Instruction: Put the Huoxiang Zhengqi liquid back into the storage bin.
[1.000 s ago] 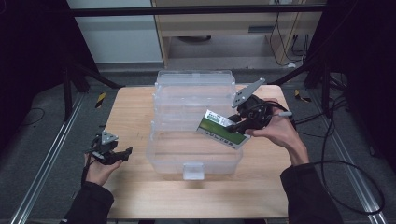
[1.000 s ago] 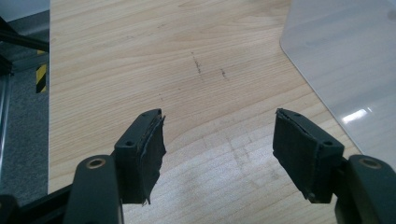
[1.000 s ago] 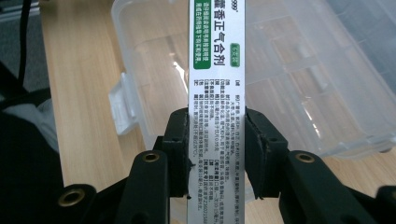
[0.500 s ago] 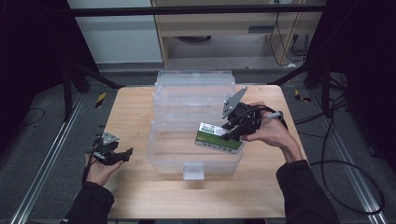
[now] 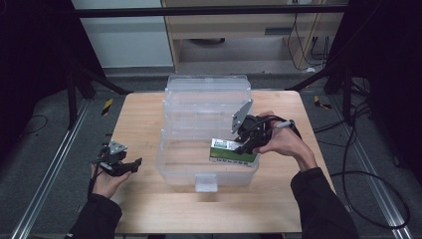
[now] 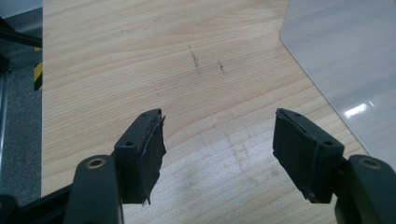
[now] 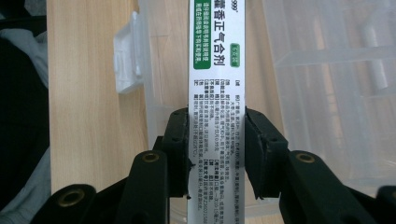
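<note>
While clamping a white-and-green medicine box [image 7: 215,93] by its long sides, right gripper [image 7: 215,154] holding it over the clear plastic bin [image 5: 206,169], box running lengthwise straight out past the fingertips. Bin's front wall and latch lying just beyond the pads. Printed Chinese text, "999" readable. Left gripper [image 6: 219,154] gaping wide, holding nothing, above bare wooden table [image 6: 140,60].

Box [image 7: 215,93] ends cut off top & bottom, small print unreadable
</note>
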Tool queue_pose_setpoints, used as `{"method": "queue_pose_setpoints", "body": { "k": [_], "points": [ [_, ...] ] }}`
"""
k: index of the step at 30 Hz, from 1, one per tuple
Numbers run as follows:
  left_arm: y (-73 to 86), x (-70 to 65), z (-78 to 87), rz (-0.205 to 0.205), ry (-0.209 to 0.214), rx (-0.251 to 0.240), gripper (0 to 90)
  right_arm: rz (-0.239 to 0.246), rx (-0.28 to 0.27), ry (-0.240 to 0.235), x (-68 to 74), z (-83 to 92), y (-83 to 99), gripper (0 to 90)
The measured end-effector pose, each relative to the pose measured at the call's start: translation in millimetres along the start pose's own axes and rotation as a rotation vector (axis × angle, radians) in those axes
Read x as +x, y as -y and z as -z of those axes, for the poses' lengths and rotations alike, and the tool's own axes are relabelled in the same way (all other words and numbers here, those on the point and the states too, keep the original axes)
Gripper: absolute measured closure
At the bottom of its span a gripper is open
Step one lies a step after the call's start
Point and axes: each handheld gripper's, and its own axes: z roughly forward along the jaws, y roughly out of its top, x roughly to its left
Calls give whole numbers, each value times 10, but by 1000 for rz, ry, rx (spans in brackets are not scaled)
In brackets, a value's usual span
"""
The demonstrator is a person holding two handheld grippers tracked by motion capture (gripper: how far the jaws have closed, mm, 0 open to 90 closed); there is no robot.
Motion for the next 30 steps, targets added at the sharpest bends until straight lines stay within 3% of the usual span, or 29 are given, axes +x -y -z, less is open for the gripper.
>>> {"method": "queue_pose_setpoints", "body": {
  "k": [30],
  "points": [
    [-5,23,27,8,-1,-10,333,79,99,-52,-6,-334,9,640]
  ]
}}
